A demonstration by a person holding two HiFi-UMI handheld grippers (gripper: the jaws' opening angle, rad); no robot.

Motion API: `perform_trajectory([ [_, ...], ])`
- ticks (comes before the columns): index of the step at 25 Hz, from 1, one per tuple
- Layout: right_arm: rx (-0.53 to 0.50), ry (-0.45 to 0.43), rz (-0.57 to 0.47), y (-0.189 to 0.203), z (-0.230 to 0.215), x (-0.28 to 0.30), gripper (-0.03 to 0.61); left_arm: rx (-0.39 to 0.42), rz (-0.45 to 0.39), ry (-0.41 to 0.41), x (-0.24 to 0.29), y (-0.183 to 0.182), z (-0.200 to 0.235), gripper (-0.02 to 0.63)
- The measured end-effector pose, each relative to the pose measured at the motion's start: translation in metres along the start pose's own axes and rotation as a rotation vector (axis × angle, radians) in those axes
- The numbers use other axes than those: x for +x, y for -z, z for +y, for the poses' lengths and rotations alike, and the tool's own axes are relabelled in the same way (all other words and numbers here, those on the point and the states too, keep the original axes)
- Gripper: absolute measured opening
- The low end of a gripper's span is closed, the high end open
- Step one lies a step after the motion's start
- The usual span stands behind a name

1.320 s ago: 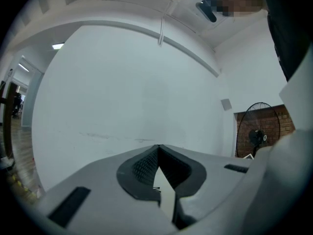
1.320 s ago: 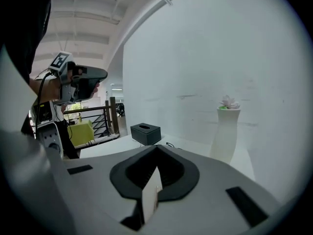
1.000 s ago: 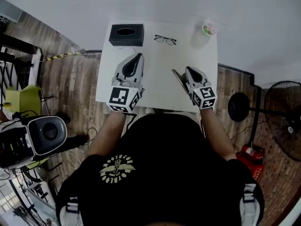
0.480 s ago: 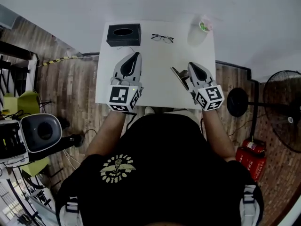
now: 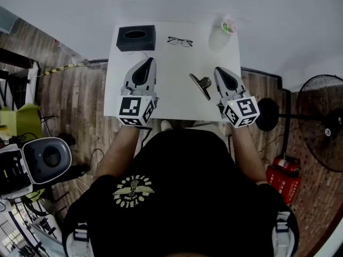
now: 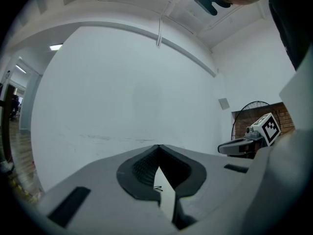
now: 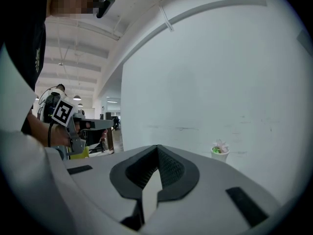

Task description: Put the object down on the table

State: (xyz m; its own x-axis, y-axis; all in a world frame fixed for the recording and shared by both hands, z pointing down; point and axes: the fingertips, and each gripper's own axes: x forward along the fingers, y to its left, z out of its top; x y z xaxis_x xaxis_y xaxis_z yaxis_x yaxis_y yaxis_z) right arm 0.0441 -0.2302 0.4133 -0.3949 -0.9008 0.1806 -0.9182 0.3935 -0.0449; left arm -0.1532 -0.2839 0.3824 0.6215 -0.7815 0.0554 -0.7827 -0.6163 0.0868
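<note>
A dark metal binder clip (image 5: 200,84) lies on the white table (image 5: 171,105), just left of my right gripper (image 5: 218,70) and apart from it. The right gripper (image 7: 157,147) is shut with nothing between its jaws and hangs above the table's right side. My left gripper (image 5: 148,61) hovers over the table's left side. Its jaws (image 6: 159,147) meet at the tips and hold nothing. Each gripper view shows the other gripper off to the side.
A black tissue box (image 5: 136,38) stands at the table's far left corner, with eyeglasses (image 5: 179,41) beside it and a white cup with a small plant (image 5: 221,35) at the far right. A floor fan (image 5: 319,138) and a red extinguisher (image 5: 281,178) stand right of the table.
The right gripper has risen and drawn away from the clip, which stays lying on the table. The left gripper has kept its place.
</note>
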Motion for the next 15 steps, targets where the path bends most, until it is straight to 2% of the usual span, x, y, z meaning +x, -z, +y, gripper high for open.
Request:
perform_trajectory([
  [15,-0.056,-0.095,-0.083,-0.062,-0.028,-0.035,0.002,0.011,-0.005,-0.031,0.019,-0.009,-0.059,0.006],
])
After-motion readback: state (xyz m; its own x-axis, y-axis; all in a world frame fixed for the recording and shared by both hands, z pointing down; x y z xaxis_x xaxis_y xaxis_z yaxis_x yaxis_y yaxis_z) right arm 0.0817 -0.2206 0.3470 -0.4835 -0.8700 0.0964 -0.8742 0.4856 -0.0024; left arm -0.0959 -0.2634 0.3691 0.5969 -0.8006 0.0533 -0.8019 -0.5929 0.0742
